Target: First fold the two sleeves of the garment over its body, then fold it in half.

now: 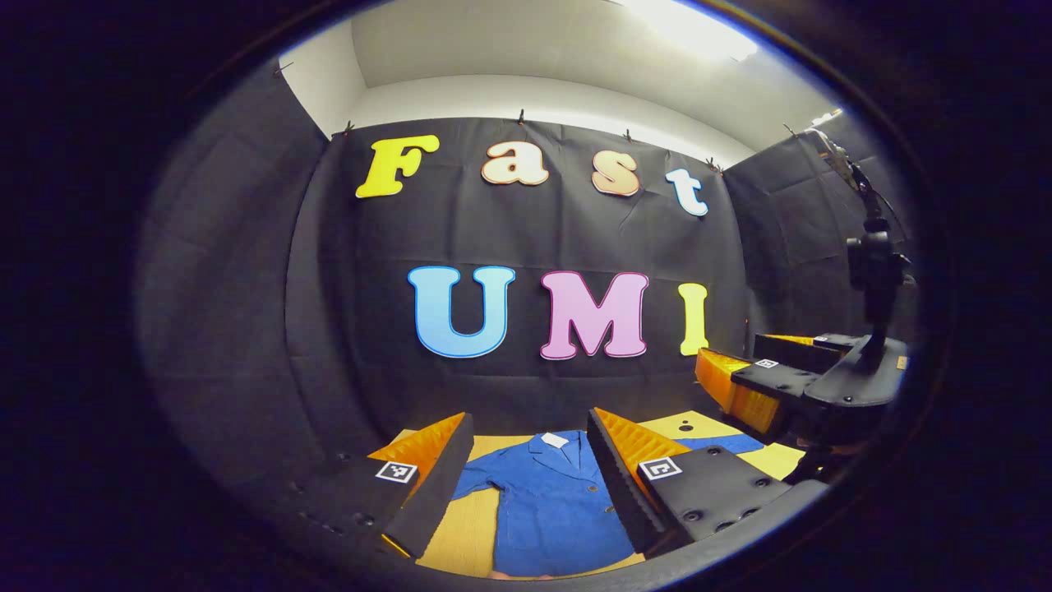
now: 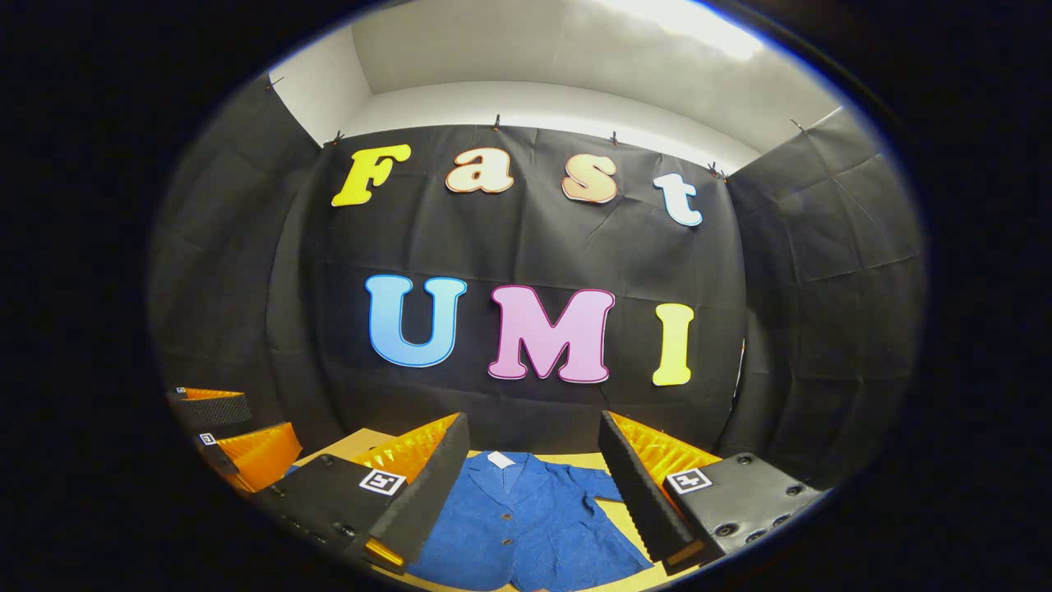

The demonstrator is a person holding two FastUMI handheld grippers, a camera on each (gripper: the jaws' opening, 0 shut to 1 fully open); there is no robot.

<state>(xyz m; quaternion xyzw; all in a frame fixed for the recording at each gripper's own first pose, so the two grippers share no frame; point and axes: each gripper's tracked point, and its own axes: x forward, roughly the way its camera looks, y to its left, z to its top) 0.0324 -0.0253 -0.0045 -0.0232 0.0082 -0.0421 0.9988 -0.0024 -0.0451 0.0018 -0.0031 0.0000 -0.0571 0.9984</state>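
A blue collared jacket [image 1: 546,506] with buttons and a white neck label lies flat, front up, on a tan table [image 1: 464,534]. My left gripper [image 1: 534,493] hovers above it, open, its fingers straddling the jacket's body. One sleeve [image 1: 727,444] stretches off to the right, and the right gripper [image 1: 735,358] hangs open above that side. In the right gripper view the jacket [image 2: 526,522] lies between the wide-apart fingers of my right gripper [image 2: 534,497], which holds nothing. The left gripper [image 2: 246,423] shows at the far left.
Black cloth walls close the booth at the back and on both sides. A black mast [image 1: 873,271] rises from the right gripper's body. Bare table [image 2: 567,457] shows beyond the collar, up to the back wall.
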